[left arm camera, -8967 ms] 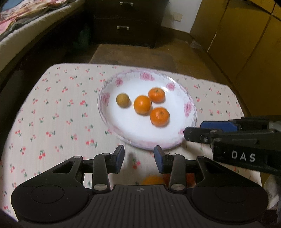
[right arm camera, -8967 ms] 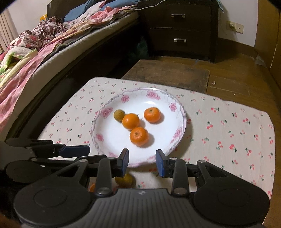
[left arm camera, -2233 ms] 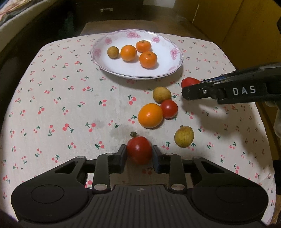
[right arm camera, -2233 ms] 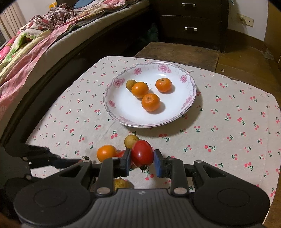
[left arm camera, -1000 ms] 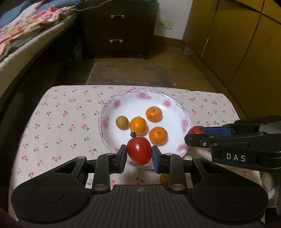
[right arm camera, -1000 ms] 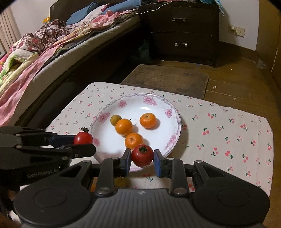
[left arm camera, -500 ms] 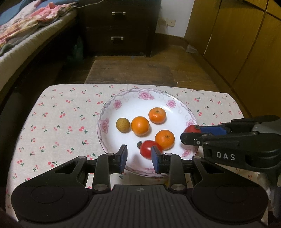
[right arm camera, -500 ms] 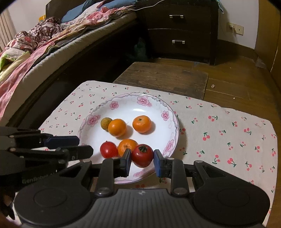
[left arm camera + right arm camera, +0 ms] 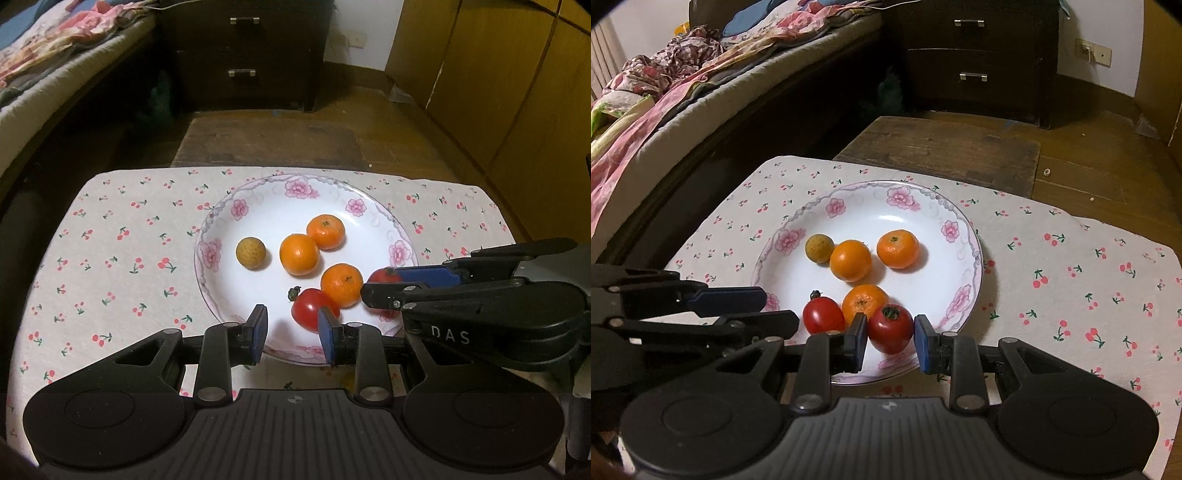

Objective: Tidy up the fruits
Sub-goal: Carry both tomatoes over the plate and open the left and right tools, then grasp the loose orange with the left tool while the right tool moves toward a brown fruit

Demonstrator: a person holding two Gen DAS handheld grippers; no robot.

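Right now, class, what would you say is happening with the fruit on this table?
A person holding tongs in each hand is moving fruit onto a floral plate on a cherry-print tablecloth. The left tongs are open, with one red tomato lying on the plate just beyond them. The right tongs have a second tomato between their fingers, over the plate's near edge; a small gap shows on each side. Three oranges and a small brownish fruit also sit on the plate.

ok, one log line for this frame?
left gripper: open, empty | right gripper: open around second tomato | first tomato: on plate | phase: releasing
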